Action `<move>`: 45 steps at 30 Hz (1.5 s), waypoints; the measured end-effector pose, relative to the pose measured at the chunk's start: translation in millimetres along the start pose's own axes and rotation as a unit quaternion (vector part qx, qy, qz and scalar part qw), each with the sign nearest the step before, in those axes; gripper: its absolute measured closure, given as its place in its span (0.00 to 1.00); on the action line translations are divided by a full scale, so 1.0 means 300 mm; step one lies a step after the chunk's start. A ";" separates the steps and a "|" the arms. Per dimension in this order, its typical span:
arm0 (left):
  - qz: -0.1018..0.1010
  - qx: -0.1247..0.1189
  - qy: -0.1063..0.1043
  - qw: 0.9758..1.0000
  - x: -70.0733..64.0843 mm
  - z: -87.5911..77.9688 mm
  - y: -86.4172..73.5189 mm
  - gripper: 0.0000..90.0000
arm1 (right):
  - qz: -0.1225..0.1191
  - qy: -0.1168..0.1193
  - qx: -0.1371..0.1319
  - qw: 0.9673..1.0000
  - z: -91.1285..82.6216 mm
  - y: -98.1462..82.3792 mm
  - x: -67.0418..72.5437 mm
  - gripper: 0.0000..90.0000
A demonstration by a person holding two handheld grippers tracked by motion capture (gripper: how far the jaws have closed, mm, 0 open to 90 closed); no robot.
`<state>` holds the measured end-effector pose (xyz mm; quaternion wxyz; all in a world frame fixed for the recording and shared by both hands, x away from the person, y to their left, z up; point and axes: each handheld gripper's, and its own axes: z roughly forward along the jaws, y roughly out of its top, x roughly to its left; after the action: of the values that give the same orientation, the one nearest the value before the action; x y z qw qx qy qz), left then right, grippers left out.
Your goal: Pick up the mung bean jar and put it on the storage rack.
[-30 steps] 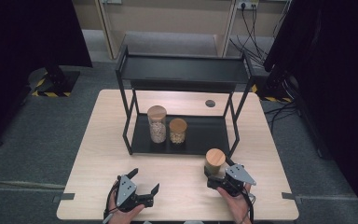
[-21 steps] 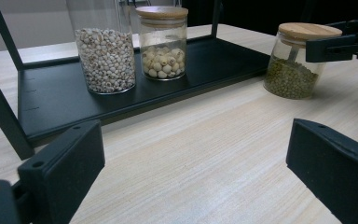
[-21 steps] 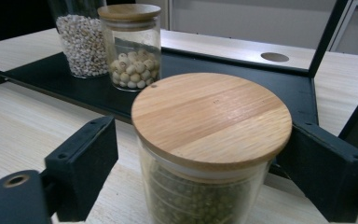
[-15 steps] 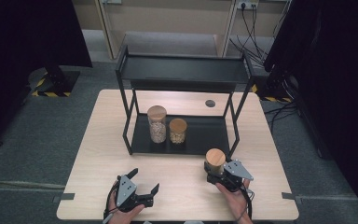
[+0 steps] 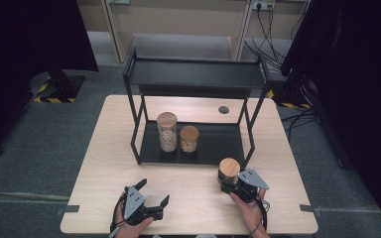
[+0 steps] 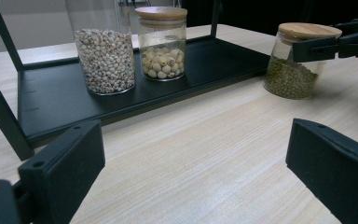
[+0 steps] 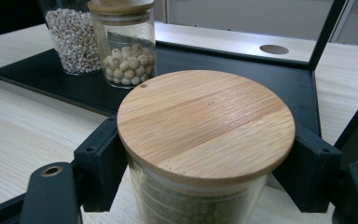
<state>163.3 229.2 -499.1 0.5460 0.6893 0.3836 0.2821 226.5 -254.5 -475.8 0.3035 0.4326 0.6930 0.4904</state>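
Observation:
A glass jar of green beans with a wooden lid stands on the table in front of the black rack's right leg. My right gripper is shut on it: in the right gripper view the jaws press the glass just under the lid, and they have just been closing onto it. The left gripper view shows the same jar at the right, with the right gripper's black jaw across it. My left gripper rests open near the table's front left, with only bare wood between its jaws.
A black two-tier rack stands mid-table. On its lower tray are a tall jar of pale grains and a shorter jar of white seeds. A cable hole lies behind the rack.
The right gripper's jaws have closed onto the green bean jar, which stays where it stood. The left gripper has not moved.

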 end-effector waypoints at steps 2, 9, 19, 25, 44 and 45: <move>0.000 0.000 0.000 1.000 0.000 0.000 0.000 0.04 | 0.005 0.005 -0.004 1.000 -0.004 0.001 -0.006 0.28; 0.001 0.000 -0.003 1.000 -0.004 0.001 0.000 0.04 | -0.015 0.018 -0.021 0.999 -0.017 0.021 0.000 0.28; -0.001 -0.002 0.001 1.000 -0.002 -0.003 -0.001 0.04 | -0.025 0.028 -0.022 0.999 0.048 0.090 0.013 0.28; -0.003 -0.005 0.002 1.000 -0.001 -0.004 -0.002 0.04 | -0.027 0.022 -0.019 0.999 0.096 0.130 0.021 0.28; -0.001 -0.004 0.000 1.000 0.000 -0.005 0.000 0.04 | -0.029 0.003 -0.014 0.999 0.214 0.195 0.030 0.28; -0.001 -0.004 0.000 1.000 0.000 -0.005 0.000 0.04 | -0.029 0.003 -0.014 0.999 0.214 0.195 0.030 0.28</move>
<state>162.1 230.1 -498.8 0.5489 0.6868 0.3833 0.2831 294.5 -211.2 -442.2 0.3217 0.4063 0.6994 0.4922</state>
